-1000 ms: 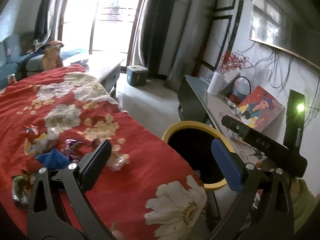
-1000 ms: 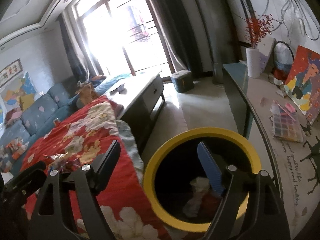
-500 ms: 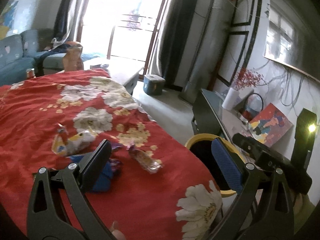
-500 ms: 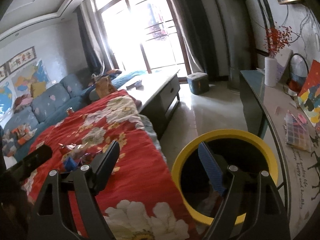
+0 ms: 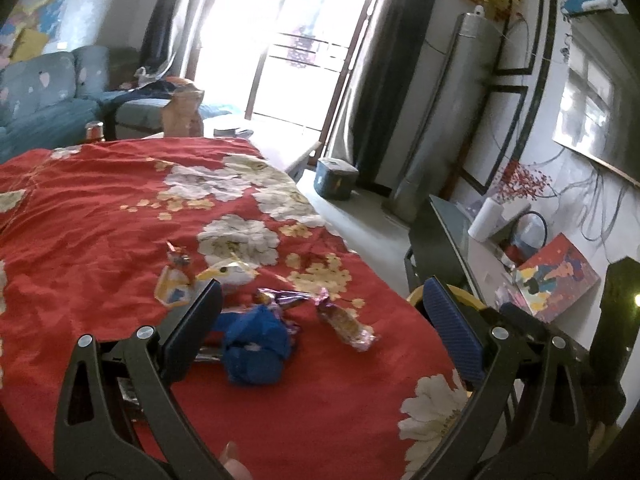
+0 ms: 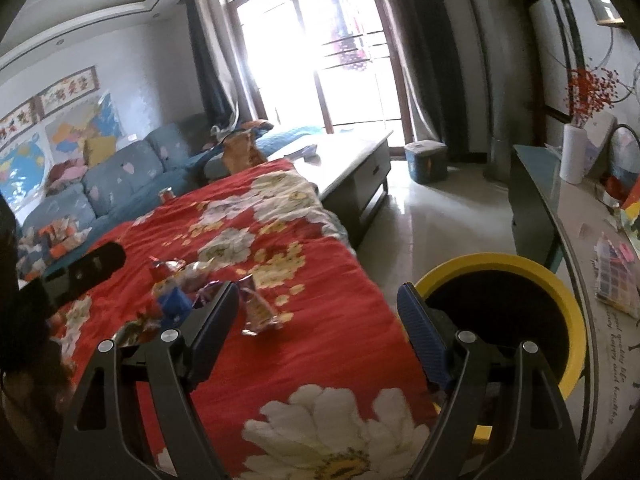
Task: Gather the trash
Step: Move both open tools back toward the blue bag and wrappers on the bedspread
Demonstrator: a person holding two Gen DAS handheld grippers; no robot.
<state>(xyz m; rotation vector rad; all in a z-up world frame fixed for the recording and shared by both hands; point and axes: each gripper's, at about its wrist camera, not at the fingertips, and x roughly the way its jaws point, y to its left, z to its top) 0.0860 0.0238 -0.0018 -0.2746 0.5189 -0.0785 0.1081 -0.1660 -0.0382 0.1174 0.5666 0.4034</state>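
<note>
Red cloth (image 5: 100, 220): wrappers (image 5: 256, 340) between gaping left tongs (image 5: 320, 312)

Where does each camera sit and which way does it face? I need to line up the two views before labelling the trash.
Left wrist: on the left gripper, looking along its open fingers across the red floral cloth at the blue crumpled wrapper and candy wrapper; a fingertip shows at the bottom edge.
Right wrist: on the right gripper, open, facing the window, with the yellow-rimmed bin at right; the other gripper's body shows at left.
Shared: cloth, wrappers, bin, window.
</note>
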